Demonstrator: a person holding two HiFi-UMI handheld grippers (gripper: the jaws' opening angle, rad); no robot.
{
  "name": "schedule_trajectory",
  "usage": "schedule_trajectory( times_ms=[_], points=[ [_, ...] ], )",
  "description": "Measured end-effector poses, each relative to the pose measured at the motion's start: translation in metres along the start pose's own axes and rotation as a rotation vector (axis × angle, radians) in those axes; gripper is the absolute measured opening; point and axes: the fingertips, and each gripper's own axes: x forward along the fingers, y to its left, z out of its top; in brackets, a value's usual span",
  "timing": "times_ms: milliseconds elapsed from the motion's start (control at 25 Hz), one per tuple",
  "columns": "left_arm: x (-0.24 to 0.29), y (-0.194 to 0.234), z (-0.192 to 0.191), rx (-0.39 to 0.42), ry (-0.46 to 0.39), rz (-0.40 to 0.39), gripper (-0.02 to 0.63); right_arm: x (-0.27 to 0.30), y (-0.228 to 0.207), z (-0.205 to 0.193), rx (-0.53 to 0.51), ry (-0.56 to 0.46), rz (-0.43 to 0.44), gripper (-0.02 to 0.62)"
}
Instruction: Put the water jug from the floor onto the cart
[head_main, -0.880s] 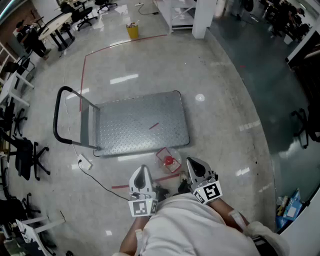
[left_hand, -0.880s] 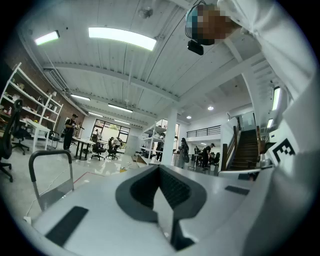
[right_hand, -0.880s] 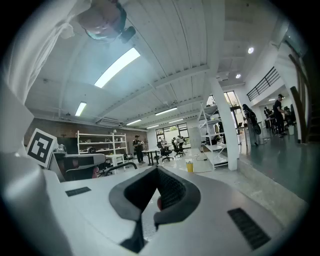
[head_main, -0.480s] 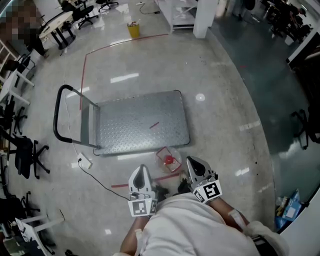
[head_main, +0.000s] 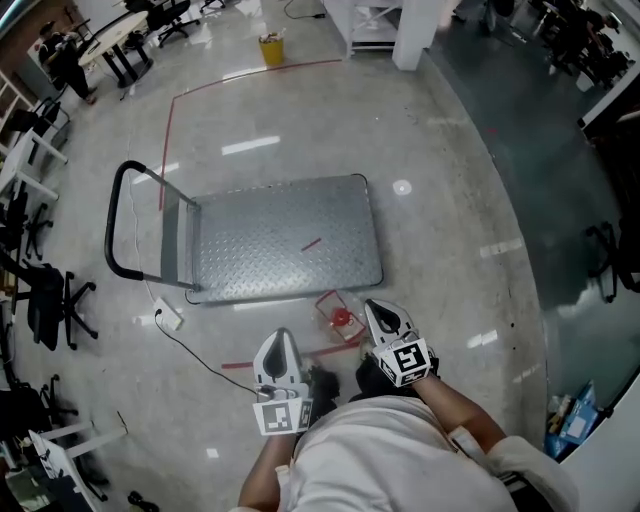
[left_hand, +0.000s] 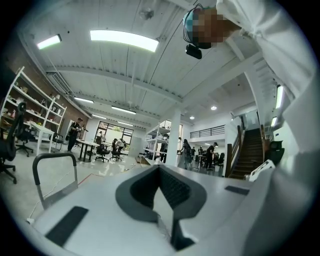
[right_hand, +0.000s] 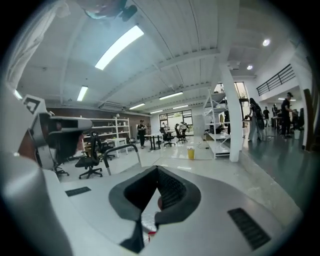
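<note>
The water jug (head_main: 340, 319), clear with a red cap, stands on the floor just in front of the cart's near edge. The cart (head_main: 285, 240) is a flat grey checker-plate deck with a black handle (head_main: 118, 225) at its left end. My right gripper (head_main: 379, 314) is shut and empty, just right of the jug, apart from it. A bit of the jug's red cap (right_hand: 148, 231) shows through the right gripper (right_hand: 153, 194). My left gripper (head_main: 279, 345) is shut and empty, nearer me and left of the jug. The left gripper (left_hand: 161, 186) points level, with the cart handle (left_hand: 54, 161) to its left.
A cable and white power block (head_main: 168, 318) lie on the floor by the cart's handle end. Red tape lines (head_main: 250, 365) mark the floor. Office chairs (head_main: 45, 305) stand at the left, a yellow bin (head_main: 268, 47) and a white pillar (head_main: 420, 35) at the far side.
My right gripper has edged forward to beside the jug. The left gripper, the jug and the cart have stayed put.
</note>
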Motion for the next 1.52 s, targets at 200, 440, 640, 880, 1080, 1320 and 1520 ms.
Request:
schedule_trajectory(
  times_ms=[200,440,640,880,1080,1320,1520],
  points=[
    [0.011,0.006,-0.009,-0.004,0.006,-0.001,0.003,0.053,-0.014,-0.097,0.001,0.285,-0.052,0.014],
    [0.036,0.027,-0.028,-0.057,-0.001,0.012,0.003,0.101,-0.012,-0.24,0.007,0.669,-0.028,0.052],
    [0.049,0.038,-0.075,-0.058,0.069,-0.001,0.003,0.114,0.005,-0.34,0.019,0.898,0.07,0.173],
    [0.054,0.046,-0.122,-0.1,0.127,0.012,0.003,0.122,0.017,-0.42,0.01,1.075,0.095,0.266],
    [0.047,0.051,-0.148,-0.119,0.189,0.019,0.003,0.126,0.015,-0.453,-0.023,1.124,0.076,0.287],
    [0.044,0.064,-0.167,-0.107,0.218,0.025,0.003,0.144,0.015,-0.48,0.01,1.147,0.102,0.289],
    [0.04,0.068,-0.172,-0.123,0.228,0.032,0.003,0.148,0.016,-0.486,-0.006,1.138,0.095,0.298]
  ],
)
